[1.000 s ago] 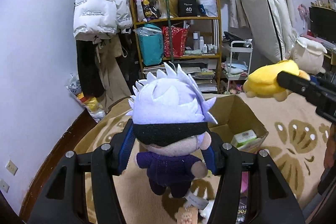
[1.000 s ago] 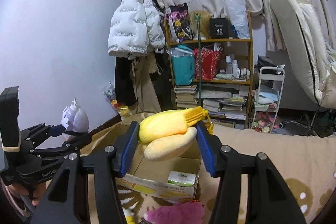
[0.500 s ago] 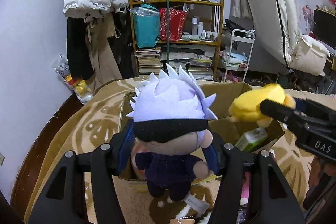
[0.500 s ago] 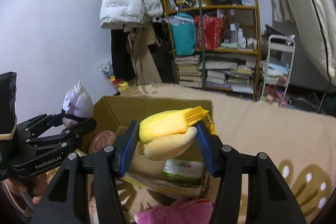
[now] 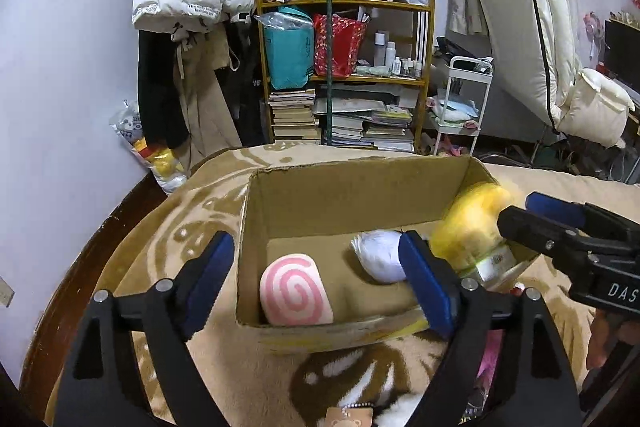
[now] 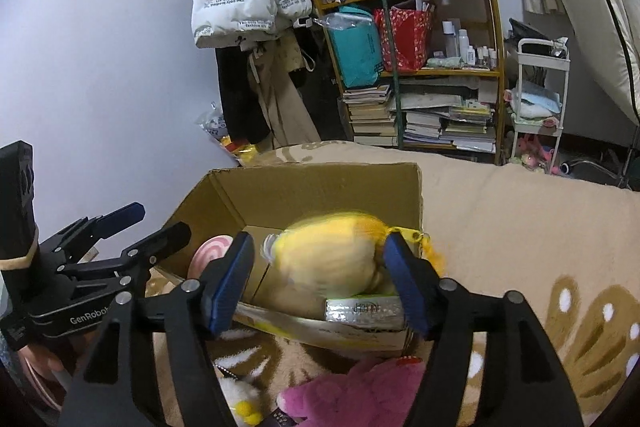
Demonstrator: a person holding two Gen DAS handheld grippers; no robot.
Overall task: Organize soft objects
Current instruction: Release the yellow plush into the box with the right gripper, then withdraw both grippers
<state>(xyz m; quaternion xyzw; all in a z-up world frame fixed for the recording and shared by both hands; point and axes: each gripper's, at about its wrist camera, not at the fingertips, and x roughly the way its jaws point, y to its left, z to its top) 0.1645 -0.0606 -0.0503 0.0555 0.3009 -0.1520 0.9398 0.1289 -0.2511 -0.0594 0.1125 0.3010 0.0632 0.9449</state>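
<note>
A cardboard box [image 5: 360, 187] [image 6: 320, 183] sits on a tan blanket. Over its near edge my left gripper [image 5: 318, 283] [image 6: 158, 223] stands open, its jaws opening with nothing between them. The white-haired doll [image 5: 376, 255] lies inside the box behind the right pad, beside a pink swirl plush [image 5: 296, 291] [image 6: 212, 251]. My right gripper [image 6: 318, 283] [image 5: 520, 213] is opening too. The yellow plush [image 6: 332, 259] [image 5: 476, 227] is blurred between its pads, clear of the left pad, above the box's right side.
A silver and green packet [image 6: 364, 307] [image 5: 492, 263] lies in the box's near right corner. A pink plush [image 6: 360, 387] and a white and yellow toy [image 6: 240, 399] lie on the blanket [image 6: 500, 219] in front. Beyond stand a crowded shelf [image 5: 344, 67] and a white trolley [image 5: 460, 99].
Both grippers came down over the box and opened. The doll left the left jaws and lies in the box. The yellow plush is slipping from the right jaws.
</note>
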